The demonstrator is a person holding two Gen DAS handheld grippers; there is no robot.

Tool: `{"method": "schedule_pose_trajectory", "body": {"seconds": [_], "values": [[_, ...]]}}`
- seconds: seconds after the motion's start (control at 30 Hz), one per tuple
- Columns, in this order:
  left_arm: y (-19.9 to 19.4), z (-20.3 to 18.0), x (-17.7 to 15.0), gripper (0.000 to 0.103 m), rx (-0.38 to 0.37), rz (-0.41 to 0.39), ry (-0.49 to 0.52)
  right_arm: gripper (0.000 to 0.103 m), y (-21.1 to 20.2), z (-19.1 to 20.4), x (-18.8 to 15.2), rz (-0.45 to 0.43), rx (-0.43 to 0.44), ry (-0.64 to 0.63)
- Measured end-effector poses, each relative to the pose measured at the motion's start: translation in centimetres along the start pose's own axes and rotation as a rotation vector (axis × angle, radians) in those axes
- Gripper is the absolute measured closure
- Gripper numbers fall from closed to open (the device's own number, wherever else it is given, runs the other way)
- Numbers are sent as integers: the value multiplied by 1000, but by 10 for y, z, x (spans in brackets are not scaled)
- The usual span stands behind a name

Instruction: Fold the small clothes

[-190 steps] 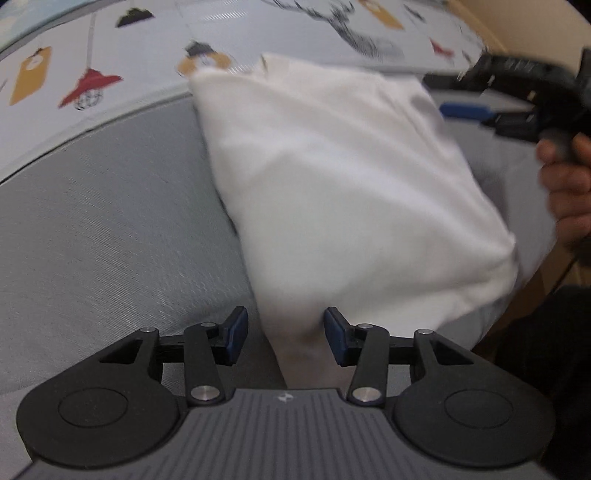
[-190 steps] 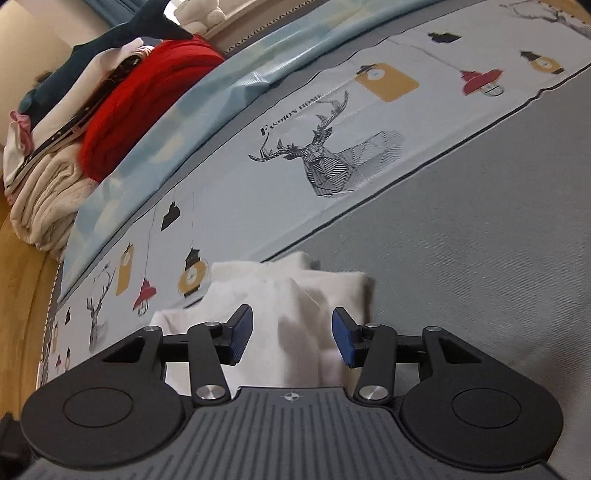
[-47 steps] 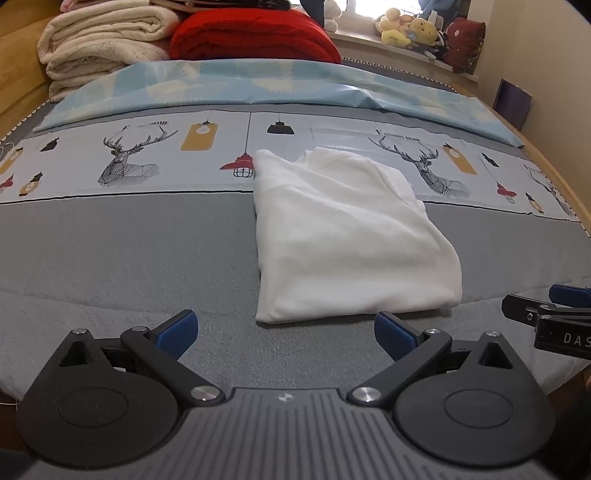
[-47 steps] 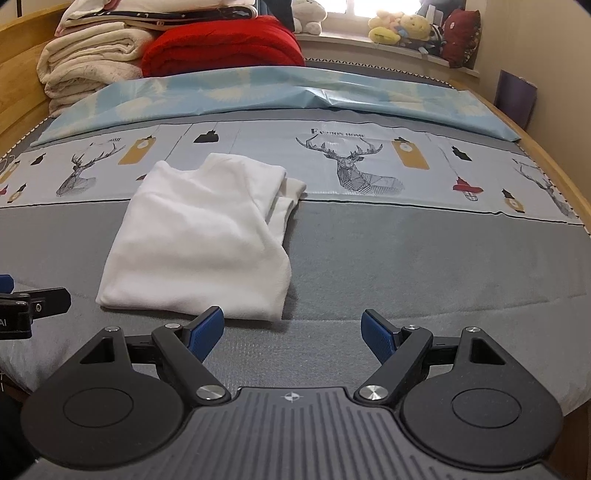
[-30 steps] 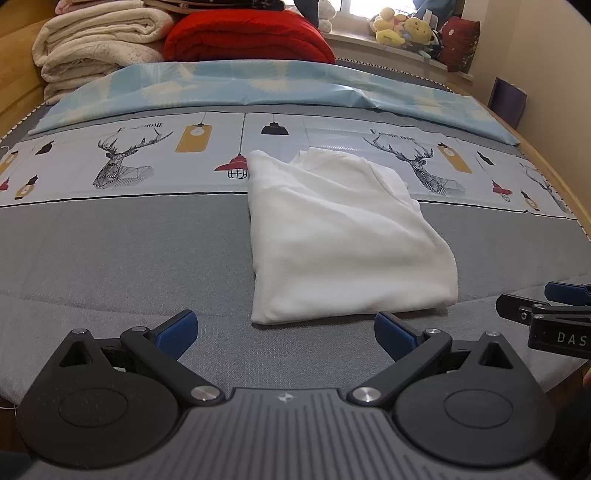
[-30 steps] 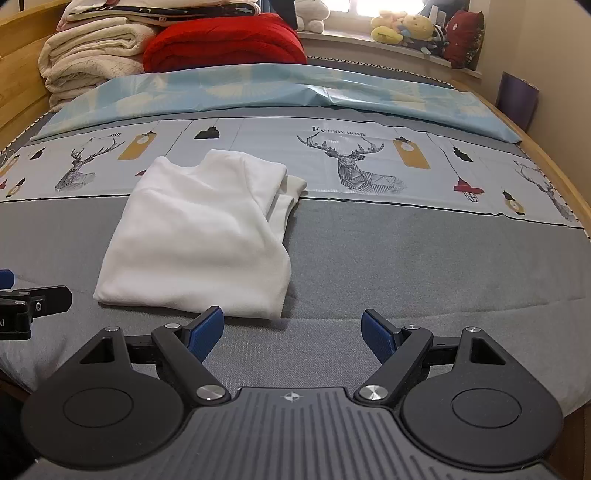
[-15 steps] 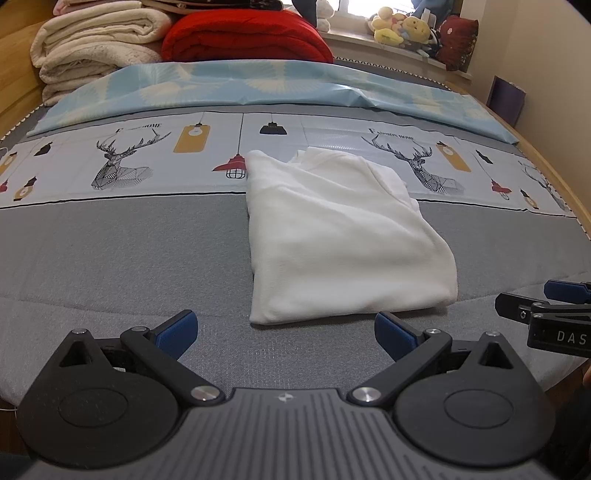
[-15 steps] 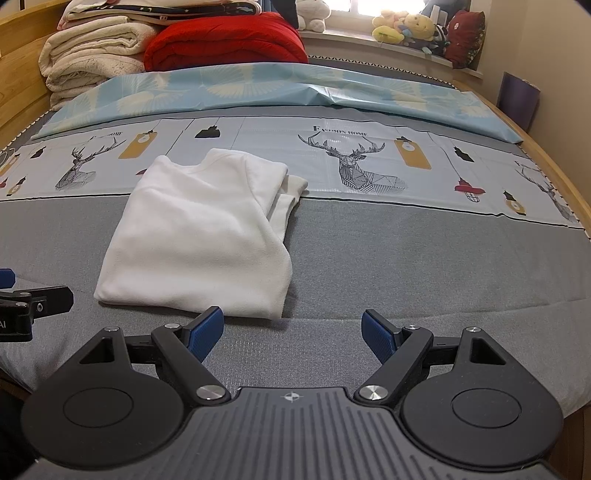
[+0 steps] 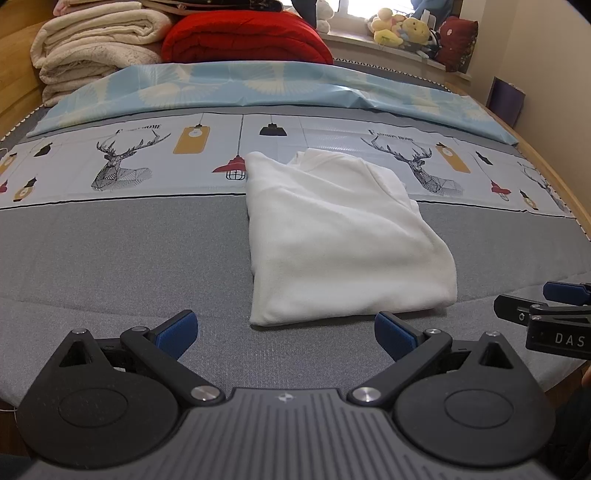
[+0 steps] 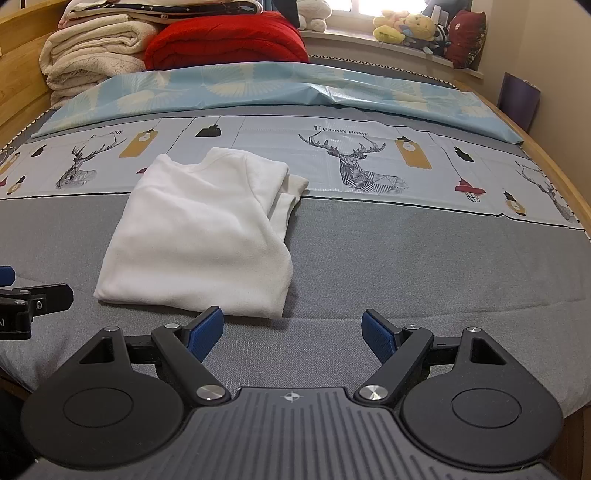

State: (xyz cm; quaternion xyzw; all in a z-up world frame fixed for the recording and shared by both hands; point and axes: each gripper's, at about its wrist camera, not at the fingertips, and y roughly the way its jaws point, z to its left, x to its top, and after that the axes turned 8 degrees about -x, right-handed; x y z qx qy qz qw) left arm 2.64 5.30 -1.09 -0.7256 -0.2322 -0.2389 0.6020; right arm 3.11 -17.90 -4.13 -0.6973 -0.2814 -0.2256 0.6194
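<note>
A white garment (image 9: pixel 343 240) lies folded into a rough rectangle on the grey bed cover (image 9: pixel 110 258), its collar end toward the deer-print strip. It also shows in the right wrist view (image 10: pixel 199 236). My left gripper (image 9: pixel 286 334) is open and empty, held back just short of the garment's near edge. My right gripper (image 10: pixel 291 334) is open and empty, near the garment's near right corner. The right gripper's tips show at the right edge of the left wrist view (image 9: pixel 546 306). The left gripper's tips show at the left edge of the right wrist view (image 10: pixel 33 299).
A deer-and-lantern print strip (image 9: pixel 110 162) and a light blue sheet (image 9: pixel 258 81) lie beyond the garment. Folded cream blankets (image 9: pixel 96 48) and a red duvet (image 9: pixel 243 37) are stacked at the head. Plush toys (image 9: pixel 402 29) sit on the sill. The wooden bed frame (image 10: pixel 561 177) runs along the right.
Over the last second both grippers stay open and nearly still. About six seconds ago they were close over the garment; since then they have drawn back to the near edge of the bed.
</note>
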Motion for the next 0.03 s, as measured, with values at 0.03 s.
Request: {"method": "schedule_pose_trajectory", "body": {"seconds": [0.03], "values": [[0,0,0,1,1,1,-1,20,0,0,0,0,0,0]]}}
